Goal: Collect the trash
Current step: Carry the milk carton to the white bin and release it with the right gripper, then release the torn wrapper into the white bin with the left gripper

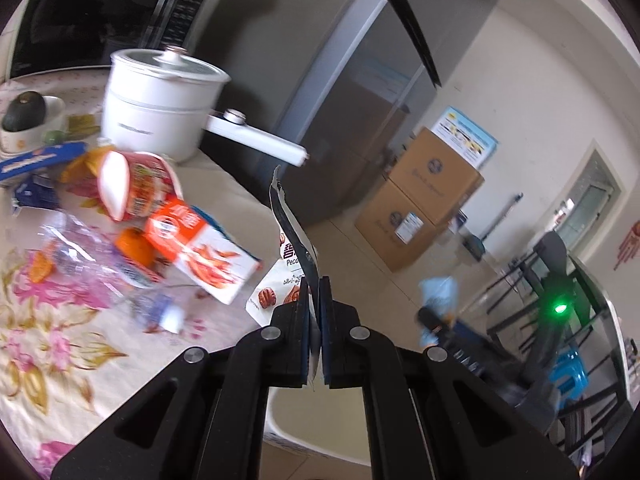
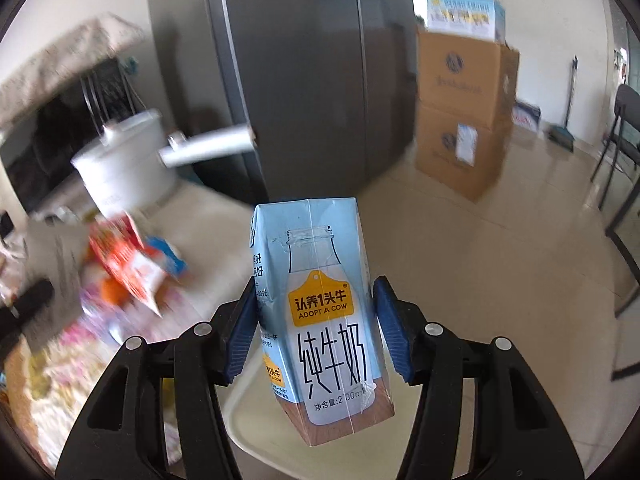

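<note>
Now, wrapper [image 1: 294,236]: a torn, flat snack pack with nut pictures is sticking up from between the left gripper's pads, past the table edge.
Left gripper [image 1: 319,304]: its jaws are squeezing tight on the wrapper.
Milk box [image 2: 320,312]: a light blue carton with a bottle picture is standing upright between the right gripper's blue pads.
Right gripper [image 2: 316,328]: its jaws are partly apart and are pinching the milk box by its two sides.
Bin [image 2: 256,432]: a pale rim is showing under the milk box; it is blurry, so I cannot tell more.
Table [image 1: 224,184]: a flowery cloth is covering it, and more trash is lying on it: an orange box [image 1: 200,248], a noodle cup [image 1: 136,184] on its side and a clear bag [image 1: 80,252].
Pot [image 1: 160,100]: white with a lid, sitting behind the trash.
Fridge [image 2: 304,72]: grey, standing behind the table.
Boxes [image 2: 464,112]: two brown ones stacked beside the fridge.
</note>
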Demonstrator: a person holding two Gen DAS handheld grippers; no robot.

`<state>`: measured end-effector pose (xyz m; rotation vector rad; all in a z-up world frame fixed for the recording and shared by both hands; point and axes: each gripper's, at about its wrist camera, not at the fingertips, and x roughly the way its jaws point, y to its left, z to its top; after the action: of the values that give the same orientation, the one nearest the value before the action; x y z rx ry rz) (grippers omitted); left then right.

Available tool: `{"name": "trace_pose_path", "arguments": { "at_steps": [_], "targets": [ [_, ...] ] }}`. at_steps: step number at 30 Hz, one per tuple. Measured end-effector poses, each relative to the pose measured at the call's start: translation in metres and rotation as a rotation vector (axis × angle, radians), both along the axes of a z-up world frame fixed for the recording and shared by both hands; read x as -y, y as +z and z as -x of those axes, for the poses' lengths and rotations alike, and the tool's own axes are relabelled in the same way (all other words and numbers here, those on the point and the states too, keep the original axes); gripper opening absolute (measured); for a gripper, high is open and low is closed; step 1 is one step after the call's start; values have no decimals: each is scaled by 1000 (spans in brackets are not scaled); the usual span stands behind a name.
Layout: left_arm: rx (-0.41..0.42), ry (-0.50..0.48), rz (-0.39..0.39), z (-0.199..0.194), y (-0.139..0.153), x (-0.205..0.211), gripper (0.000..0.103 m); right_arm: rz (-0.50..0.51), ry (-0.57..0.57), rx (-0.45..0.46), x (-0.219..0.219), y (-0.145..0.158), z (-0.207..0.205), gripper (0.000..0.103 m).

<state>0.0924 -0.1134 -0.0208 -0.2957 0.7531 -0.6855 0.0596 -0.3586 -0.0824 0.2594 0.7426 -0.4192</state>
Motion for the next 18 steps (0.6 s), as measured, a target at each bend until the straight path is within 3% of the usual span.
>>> {"name": "trace_pose_path", "arguments": {
  "at_steps": [3, 4, 11, 18],
  "targets": [
    [-8, -45, -16, 4, -7, 20, 4, -39, -19, -61, 12, -17, 4, 59],
    [-13, -62, -24, 5, -11, 28, 4, -47, -30, -67, 17, -19, 6, 66],
    [-96, -167, -67, 7, -44, 81, 4, -31, -145, -38, 47, -14, 20, 84],
    [-234, -283, -207, 14, -102, 133, 4, -65, -217, -14, 76, -11, 27, 87]
  ]
}}
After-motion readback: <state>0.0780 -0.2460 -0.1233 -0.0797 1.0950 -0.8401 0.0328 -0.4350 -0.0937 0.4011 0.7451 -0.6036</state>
